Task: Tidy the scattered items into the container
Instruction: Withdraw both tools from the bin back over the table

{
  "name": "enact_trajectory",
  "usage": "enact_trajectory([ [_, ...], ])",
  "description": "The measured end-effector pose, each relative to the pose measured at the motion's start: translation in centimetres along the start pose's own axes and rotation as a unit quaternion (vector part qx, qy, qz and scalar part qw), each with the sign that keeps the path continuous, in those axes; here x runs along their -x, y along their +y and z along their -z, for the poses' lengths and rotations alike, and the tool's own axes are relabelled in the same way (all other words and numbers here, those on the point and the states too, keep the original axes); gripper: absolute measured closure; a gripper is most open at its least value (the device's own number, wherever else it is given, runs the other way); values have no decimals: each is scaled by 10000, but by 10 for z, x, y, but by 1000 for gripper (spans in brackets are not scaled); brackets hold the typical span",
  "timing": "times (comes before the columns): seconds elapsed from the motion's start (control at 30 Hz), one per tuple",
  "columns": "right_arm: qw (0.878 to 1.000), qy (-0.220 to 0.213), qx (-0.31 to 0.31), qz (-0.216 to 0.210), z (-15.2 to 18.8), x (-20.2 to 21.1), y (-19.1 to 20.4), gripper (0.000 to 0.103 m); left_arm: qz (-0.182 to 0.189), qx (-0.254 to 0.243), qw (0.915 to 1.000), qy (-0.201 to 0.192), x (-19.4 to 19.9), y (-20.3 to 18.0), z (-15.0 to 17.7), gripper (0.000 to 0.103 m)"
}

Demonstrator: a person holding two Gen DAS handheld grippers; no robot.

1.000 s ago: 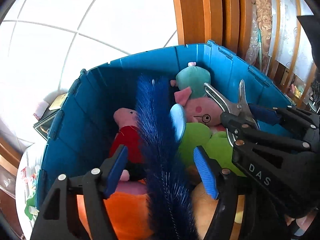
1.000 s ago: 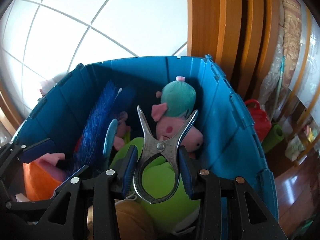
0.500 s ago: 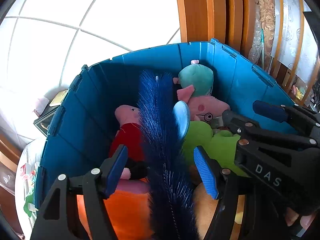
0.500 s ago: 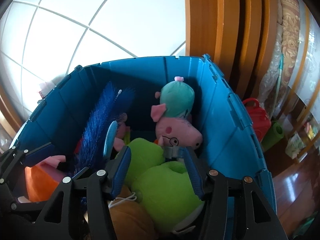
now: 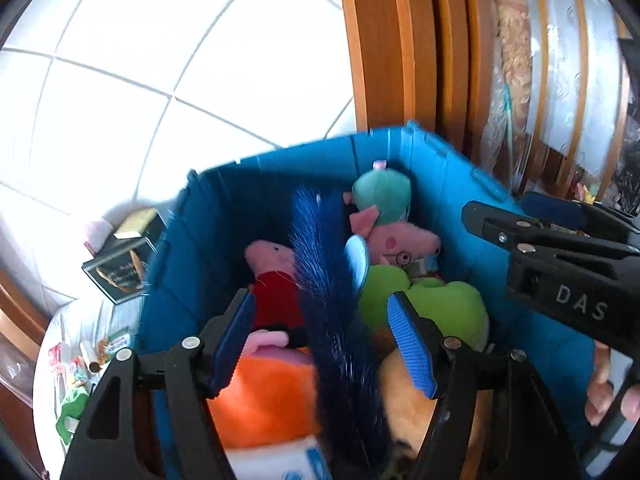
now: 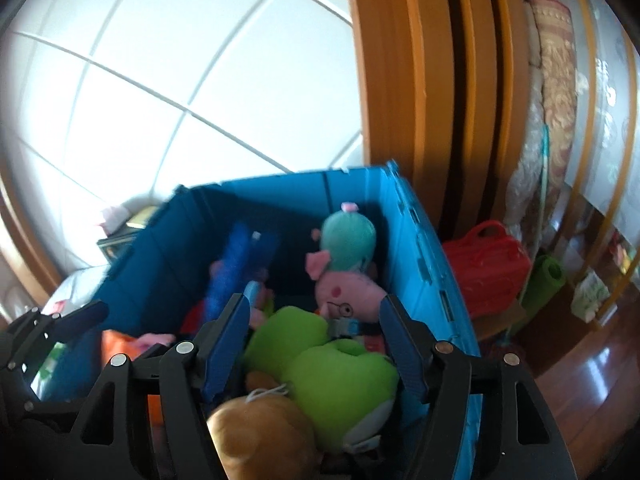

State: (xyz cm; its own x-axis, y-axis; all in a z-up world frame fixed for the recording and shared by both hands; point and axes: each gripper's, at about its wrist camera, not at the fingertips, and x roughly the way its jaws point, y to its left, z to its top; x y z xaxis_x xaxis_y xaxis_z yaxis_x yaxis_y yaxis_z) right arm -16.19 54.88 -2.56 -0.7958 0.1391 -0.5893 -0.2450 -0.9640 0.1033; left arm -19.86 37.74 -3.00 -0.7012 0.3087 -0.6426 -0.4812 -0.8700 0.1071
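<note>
- The brush (image 5: 328,280) stands in the bin (image 5: 192,248) with its long axis running from the near bottom edge of the left view up and away. Its bristled tip is seen against the far wall.
- The clip (image 5: 421,267) lies inside the bin, just under the snout of the pig (image 5: 400,240) and at the top edge of the green plush (image 5: 440,304). It is small and partly hidden, so its long axis cannot be told.
- The left gripper (image 5: 320,308) is held with jaws wide. The brush passes between them, clear of both pads.
- The right gripper (image 6: 313,304) has just been opening its jaws, which are now wide. Nothing is clamped; only the green plush (image 6: 340,372) shows in the gap, lower down.
- The clip (image 6: 343,326) lies beyond and below the right fingertips, nearer the right-hand pad and apart from it, touching the pig (image 6: 348,292).
- Shown only in the left view: the right gripper (image 5: 500,210) from the side, a hand (image 5: 604,392) on its grip, and the whole length of the brush.
- Shown only in the right view: a red case (image 6: 488,268) outside the bin (image 6: 160,256), and the left gripper (image 6: 60,320) at the left edge. The brush (image 6: 230,276) is blurred here.
</note>
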Motion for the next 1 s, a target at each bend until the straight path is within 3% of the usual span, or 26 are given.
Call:
enact_trajectory([
  [0.13,9991,-367,157,-175,7,43,17,28,124,344,9987,-368,45,17,11,17],
  [0.3,9967,-713,264,-288,23,82,48,26,-34,523,9955,-784,91,41,32,16],
  [0.5,9937,-988,454,-267,47,113,110,23,-314,879,9897,-1085,131,96,70,14],
  [0.7,9912,-1129,457,-521,77,134,196,22,-592,1142,9844,-1199,169,174,122,14],
  [1.0,9869,-1092,461,-1098,128,138,329,22,-1543,1459,9713,-1074,206,314,223,14],
])
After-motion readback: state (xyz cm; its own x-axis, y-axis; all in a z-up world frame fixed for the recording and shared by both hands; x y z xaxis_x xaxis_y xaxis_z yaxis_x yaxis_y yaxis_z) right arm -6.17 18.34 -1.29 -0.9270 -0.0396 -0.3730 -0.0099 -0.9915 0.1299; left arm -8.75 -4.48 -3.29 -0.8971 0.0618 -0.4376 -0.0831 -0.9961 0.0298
